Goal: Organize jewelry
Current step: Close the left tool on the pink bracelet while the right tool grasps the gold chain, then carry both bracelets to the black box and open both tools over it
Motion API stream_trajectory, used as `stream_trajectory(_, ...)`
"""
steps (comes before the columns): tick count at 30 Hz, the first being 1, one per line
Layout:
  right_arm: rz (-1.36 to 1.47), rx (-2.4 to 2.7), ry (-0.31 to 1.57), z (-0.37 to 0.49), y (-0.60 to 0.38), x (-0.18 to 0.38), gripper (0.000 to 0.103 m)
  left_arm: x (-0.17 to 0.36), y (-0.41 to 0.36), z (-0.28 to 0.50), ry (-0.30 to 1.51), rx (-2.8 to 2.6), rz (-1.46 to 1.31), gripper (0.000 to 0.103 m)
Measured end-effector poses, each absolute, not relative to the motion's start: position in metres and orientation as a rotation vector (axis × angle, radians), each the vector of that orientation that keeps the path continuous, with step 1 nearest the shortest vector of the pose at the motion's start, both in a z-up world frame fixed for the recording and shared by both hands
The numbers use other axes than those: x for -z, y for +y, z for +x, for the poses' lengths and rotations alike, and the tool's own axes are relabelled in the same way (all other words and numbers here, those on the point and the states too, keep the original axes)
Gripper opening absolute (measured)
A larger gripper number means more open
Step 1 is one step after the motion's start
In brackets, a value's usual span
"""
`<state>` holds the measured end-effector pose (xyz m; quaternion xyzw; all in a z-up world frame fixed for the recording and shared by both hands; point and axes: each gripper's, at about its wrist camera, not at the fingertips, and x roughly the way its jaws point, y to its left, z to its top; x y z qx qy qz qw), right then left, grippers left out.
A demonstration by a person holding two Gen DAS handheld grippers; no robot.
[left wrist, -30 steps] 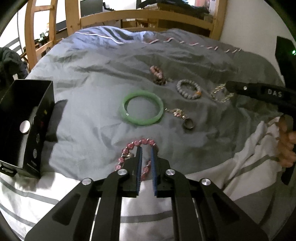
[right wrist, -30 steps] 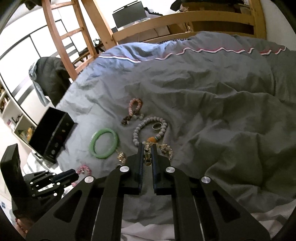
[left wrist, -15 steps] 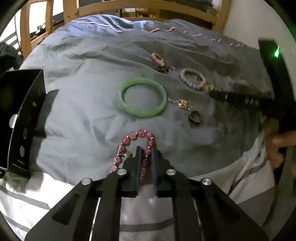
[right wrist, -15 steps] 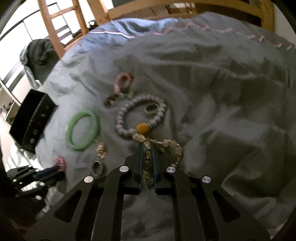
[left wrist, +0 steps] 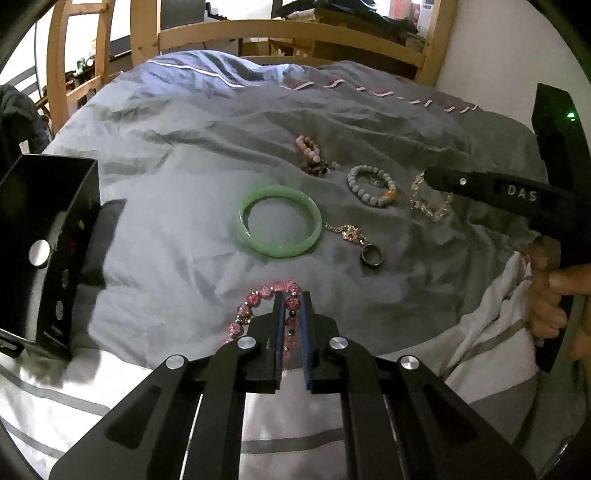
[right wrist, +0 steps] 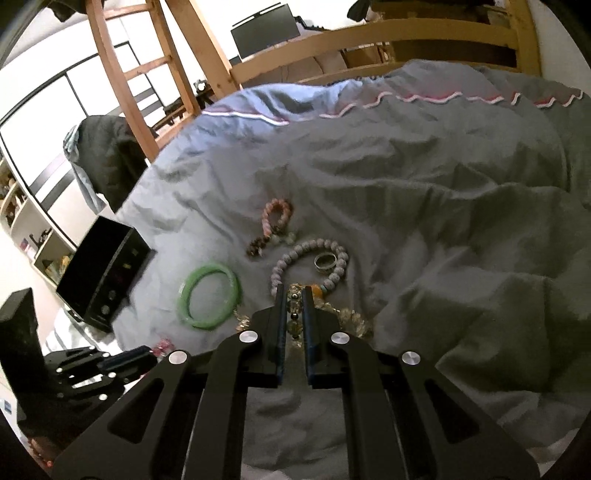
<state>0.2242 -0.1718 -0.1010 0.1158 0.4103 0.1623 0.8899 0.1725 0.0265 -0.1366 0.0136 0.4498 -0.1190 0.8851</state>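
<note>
Jewelry lies on a grey duvet (left wrist: 177,177). My left gripper (left wrist: 292,295) is shut on a pink crystal bead bracelet (left wrist: 258,300) near the bed's front edge. My right gripper (right wrist: 293,291) is shut on a clear-and-gold bead bracelet (right wrist: 347,316); from the left wrist view it shows at the right (left wrist: 430,177) over that bracelet (left wrist: 428,210). A green jade bangle (left wrist: 280,220) lies in the middle, also in the right wrist view (right wrist: 209,295). A black open box (left wrist: 44,243) stands at the left.
A grey bead bracelet (left wrist: 371,190) with a ring inside, a pale pink bead bracelet (left wrist: 310,151), a small gold chain (left wrist: 345,232) and a dark ring (left wrist: 371,255) lie nearby. A wooden bed frame (left wrist: 295,33) is behind. A white striped sheet (left wrist: 295,435) lies in front.
Both grippers dipped toward the bed half a second ago and have come back up, each still closed on its bracelet. The other jewelry has not moved.
</note>
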Motion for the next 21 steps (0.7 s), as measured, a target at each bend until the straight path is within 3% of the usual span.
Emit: stream_trajectory(21,0.171,-0.438,0.806,0.196,-0.126,0.038,0.009,0.081,0.064,0.156,0.858,0.179,-0.018,0.008)
